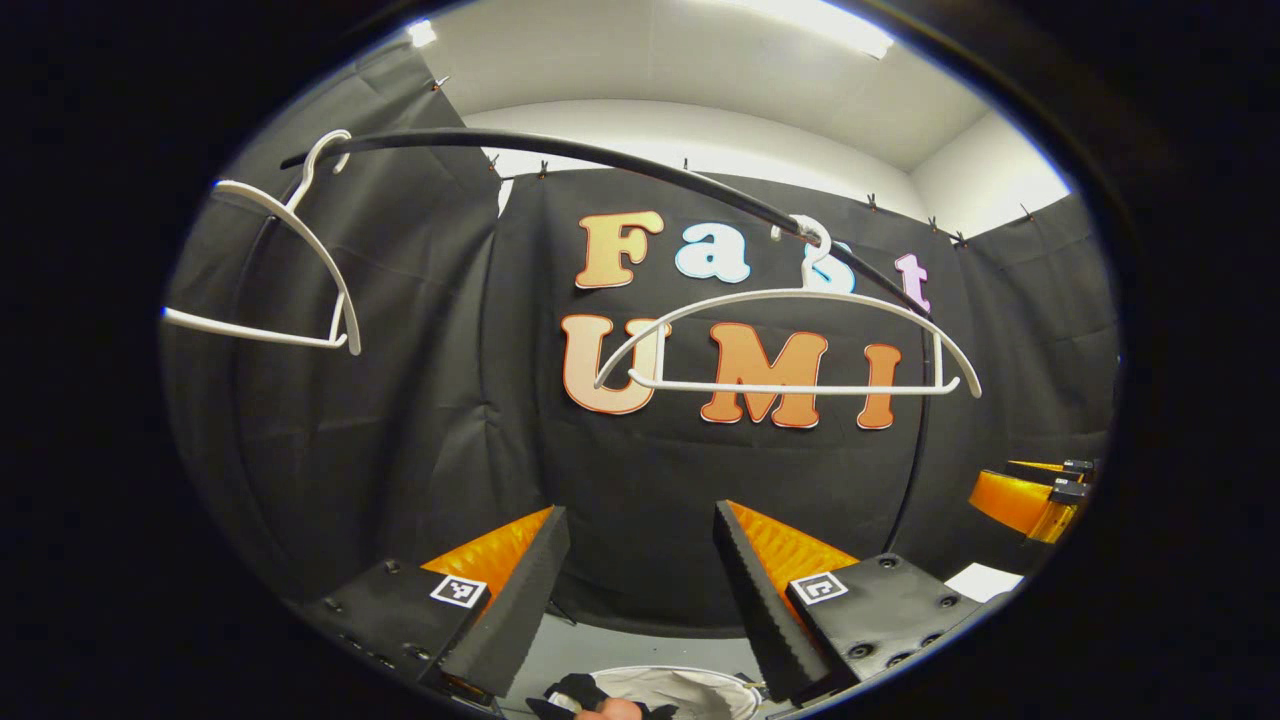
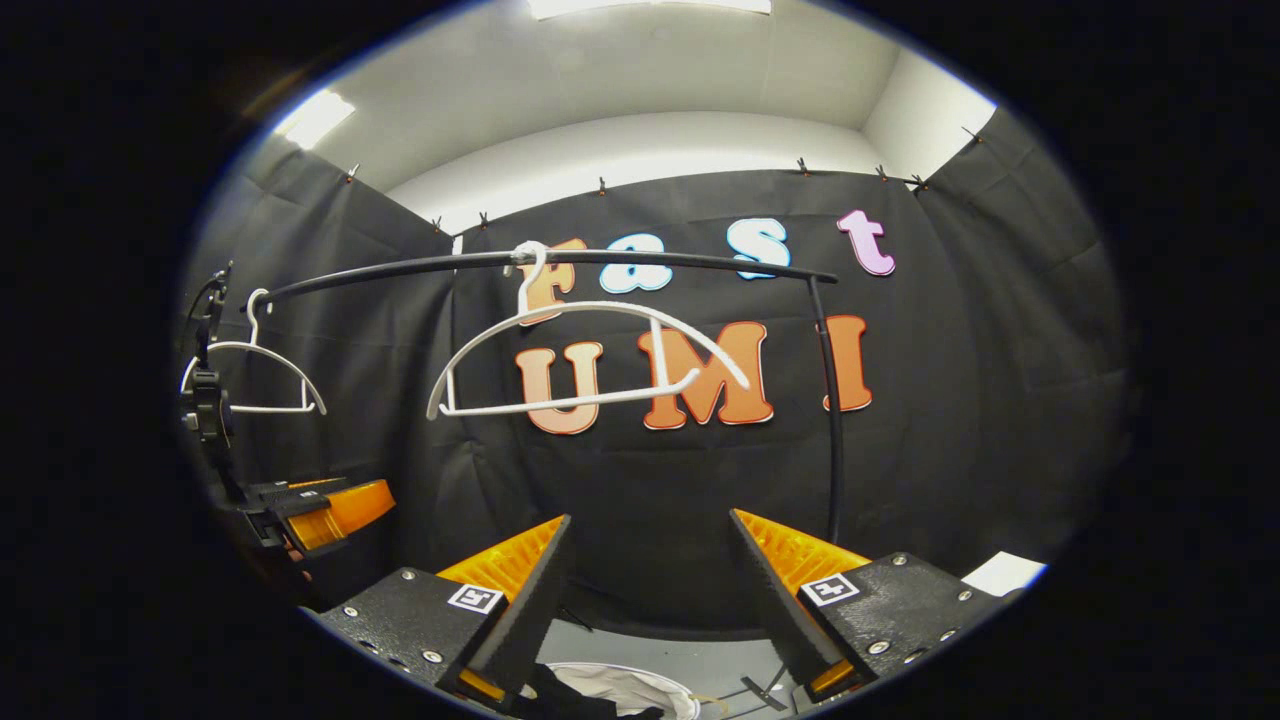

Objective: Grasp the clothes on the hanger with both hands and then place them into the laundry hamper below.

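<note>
A recording booth set up for laundry work: black cloth walls (image 2: 1000, 380) clipped beneath a white ceiling (image 2: 640, 90) with strip lights, two bare white hangers (image 2: 560, 355) on a black garment rail (image 2: 640, 262).

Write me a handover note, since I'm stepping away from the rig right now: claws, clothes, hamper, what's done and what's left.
Left claw: open, holding nothing.
Right claw: open, holding nothing.
Rail: two white hangers, both bare.
Laundry hamper: below the claws, with dark clothes lying at its rim.
Done: clothes appear off the hangers and at the hamper.
Left: probably only checking they sit fully inside; the views cut that off.
</note>
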